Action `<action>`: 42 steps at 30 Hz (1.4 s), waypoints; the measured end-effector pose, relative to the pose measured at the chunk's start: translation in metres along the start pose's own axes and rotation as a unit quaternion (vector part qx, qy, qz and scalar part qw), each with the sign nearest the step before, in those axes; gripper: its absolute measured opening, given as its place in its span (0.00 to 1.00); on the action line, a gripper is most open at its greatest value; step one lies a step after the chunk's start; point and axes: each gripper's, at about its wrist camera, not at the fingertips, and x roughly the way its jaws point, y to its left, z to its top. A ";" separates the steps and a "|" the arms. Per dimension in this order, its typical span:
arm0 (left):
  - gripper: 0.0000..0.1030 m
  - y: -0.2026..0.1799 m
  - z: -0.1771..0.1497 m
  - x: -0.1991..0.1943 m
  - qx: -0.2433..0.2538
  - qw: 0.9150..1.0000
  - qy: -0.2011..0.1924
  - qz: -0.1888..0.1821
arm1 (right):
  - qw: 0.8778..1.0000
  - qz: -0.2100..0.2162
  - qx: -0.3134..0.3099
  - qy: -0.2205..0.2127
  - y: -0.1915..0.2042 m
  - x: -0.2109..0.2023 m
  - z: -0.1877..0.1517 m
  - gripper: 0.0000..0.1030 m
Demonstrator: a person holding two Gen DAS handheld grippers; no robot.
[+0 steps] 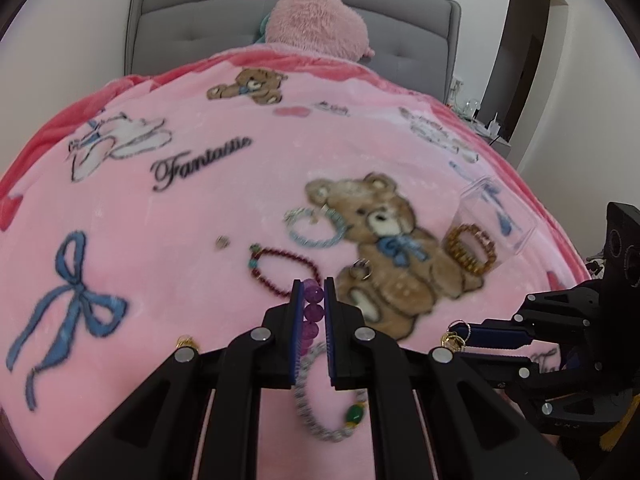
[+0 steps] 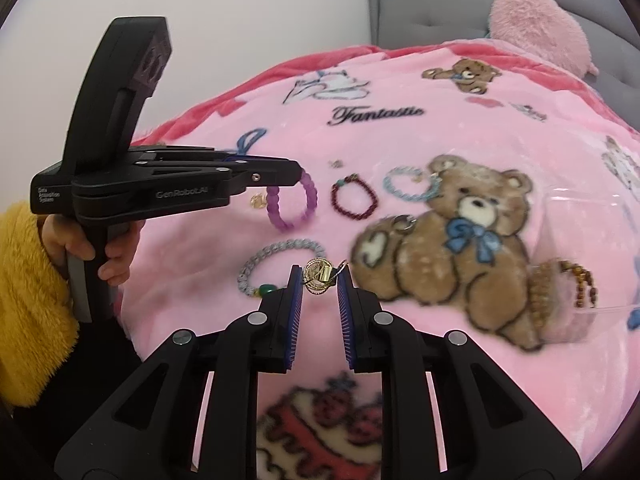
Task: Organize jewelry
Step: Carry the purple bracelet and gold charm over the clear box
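My left gripper [image 1: 313,286] is shut on a purple bead bracelet [image 1: 312,312] and holds it above the pink blanket; the bracelet also shows hanging from that gripper in the right wrist view [image 2: 290,204]. My right gripper [image 2: 319,276] is shut on a gold earring [image 2: 318,276], pinched at its tips; it also shows in the left wrist view [image 1: 454,338]. On the blanket lie a grey bracelet with a green bead [image 2: 276,268], a dark red bracelet [image 2: 354,202] and a light blue bracelet [image 2: 408,184]. A clear box [image 1: 492,220] at the right holds a brown bead bracelet [image 1: 470,248].
Small silver rings [image 1: 362,270] lie on the printed bear, a small stud [image 1: 222,242] lies left of the red bracelet, and another gold earring [image 1: 186,342] sits by my left gripper. A pink plush pillow [image 1: 316,20] and grey headboard [image 1: 180,8] stand behind.
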 end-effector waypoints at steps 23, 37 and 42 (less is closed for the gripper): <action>0.09 -0.112 0.063 -0.034 0.047 0.988 -0.100 -0.111 | 0.985 -0.108 0.043 -0.127 -0.066 -0.103 0.017 0.17; 0.09 -0.153 0.089 0.035 0.040 0.985 -0.078 -0.149 | 0.976 -0.161 0.103 -0.105 -0.126 -0.092 0.004 0.17; 0.09 -0.145 0.077 0.062 0.008 0.982 -0.052 -0.180 | 0.977 -0.164 0.108 -0.082 -0.135 -0.081 -0.001 0.17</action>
